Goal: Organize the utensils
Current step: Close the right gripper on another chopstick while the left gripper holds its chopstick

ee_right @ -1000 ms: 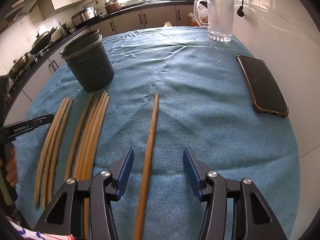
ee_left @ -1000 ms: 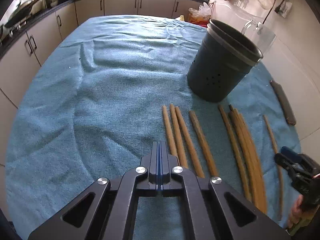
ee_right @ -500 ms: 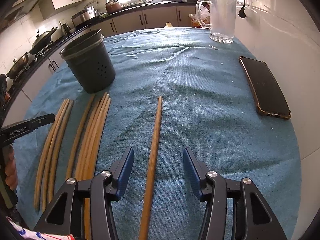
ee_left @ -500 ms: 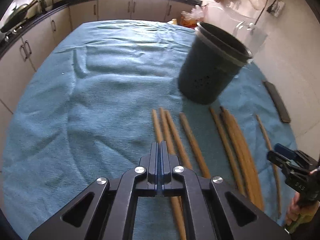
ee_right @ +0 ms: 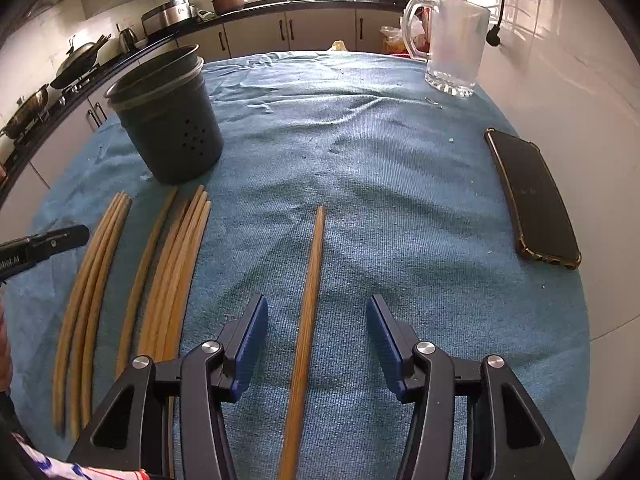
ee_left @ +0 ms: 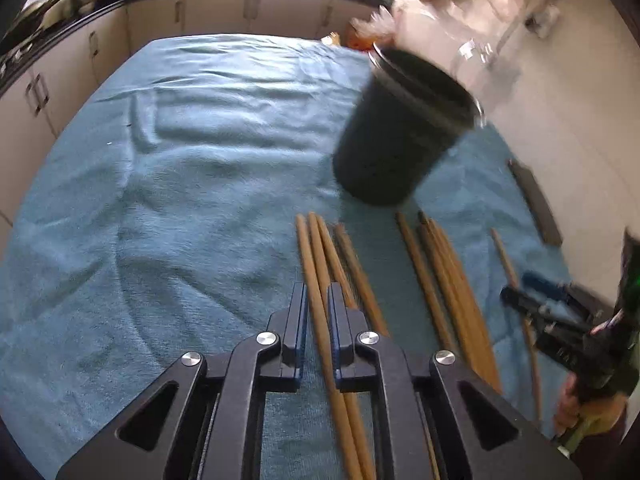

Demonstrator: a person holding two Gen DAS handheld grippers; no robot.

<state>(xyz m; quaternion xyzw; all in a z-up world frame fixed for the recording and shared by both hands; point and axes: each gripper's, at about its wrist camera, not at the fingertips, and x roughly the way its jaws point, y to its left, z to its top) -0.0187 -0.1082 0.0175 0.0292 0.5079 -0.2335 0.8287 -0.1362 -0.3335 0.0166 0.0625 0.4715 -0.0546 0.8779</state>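
Blue towelling (ee_right: 400, 200) covers my kitchen table, with a dark perforated holder (ee_right: 168, 120) standing at the far left and wooden chopsticks (ee_right: 172, 264) lying in rows just in front of it. My left gripper (ee_left: 318, 300) is opening its jaws, one chopstick (ee_left: 316, 280) running between the narrowly parted pads without being pinched. My right gripper (ee_right: 316, 344) sits about half open, straddling a lone chopstick (ee_right: 310, 280) untouched; a phone (ee_right: 532, 196) lies far right.

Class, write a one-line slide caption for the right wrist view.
Open right tool straddles a lone chopstick on the blue cloth.
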